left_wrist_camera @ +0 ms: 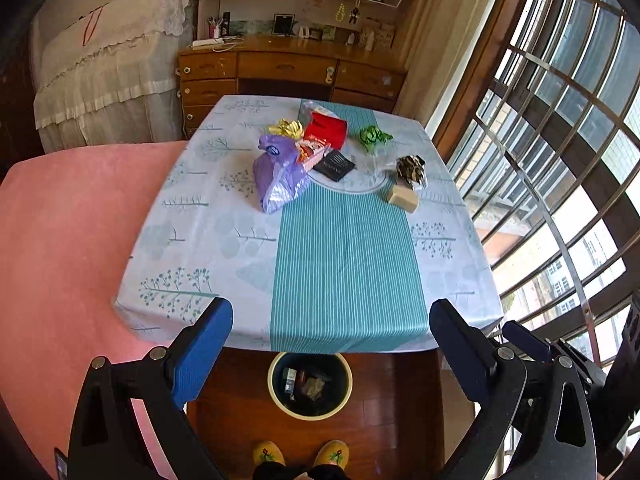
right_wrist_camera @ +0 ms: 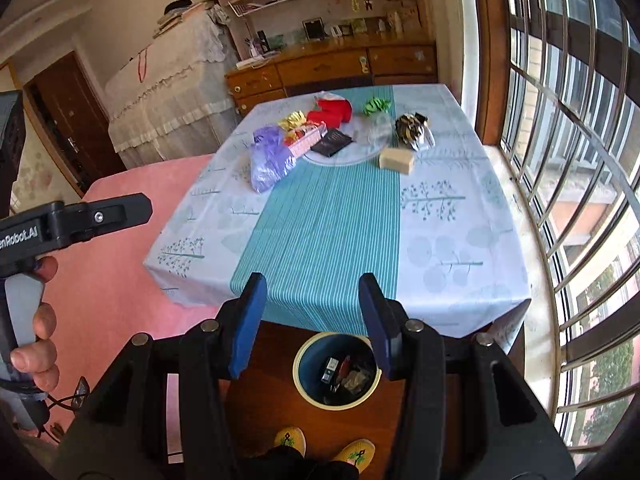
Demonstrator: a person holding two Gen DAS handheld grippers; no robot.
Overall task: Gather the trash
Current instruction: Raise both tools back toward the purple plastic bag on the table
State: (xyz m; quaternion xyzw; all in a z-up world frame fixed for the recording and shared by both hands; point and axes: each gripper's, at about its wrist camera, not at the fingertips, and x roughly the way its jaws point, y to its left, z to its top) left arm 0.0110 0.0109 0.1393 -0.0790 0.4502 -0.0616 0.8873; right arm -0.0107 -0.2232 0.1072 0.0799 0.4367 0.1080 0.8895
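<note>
Trash lies at the far end of the table point(left_wrist_camera: 344, 264): a purple bag point(left_wrist_camera: 276, 176), a red packet point(left_wrist_camera: 326, 128), a gold bow point(left_wrist_camera: 286, 128), a green bow point(left_wrist_camera: 374, 138), a black card point(left_wrist_camera: 334, 165), a crumpled dark wrapper point(left_wrist_camera: 411, 170) and a beige block point(left_wrist_camera: 403, 198). A round bin point(left_wrist_camera: 272, 384) with several scraps inside stands on the floor below the table's near edge. My left gripper point(left_wrist_camera: 330, 316) hangs open and empty above that edge. My right gripper point(right_wrist_camera: 313, 292) is open too, holding nothing, above the bin point(right_wrist_camera: 297, 372) and well short of the purple bag point(right_wrist_camera: 270, 158).
A pink cover point(left_wrist_camera: 72, 240) spreads along the table's left side. A wooden desk with drawers point(left_wrist_camera: 288, 68) stands behind the table. Barred windows point(left_wrist_camera: 560, 160) close off the right. A person's feet in yellow slippers point(left_wrist_camera: 300, 456) stand before the bin. A hand point(right_wrist_camera: 36, 344) grips the left tool.
</note>
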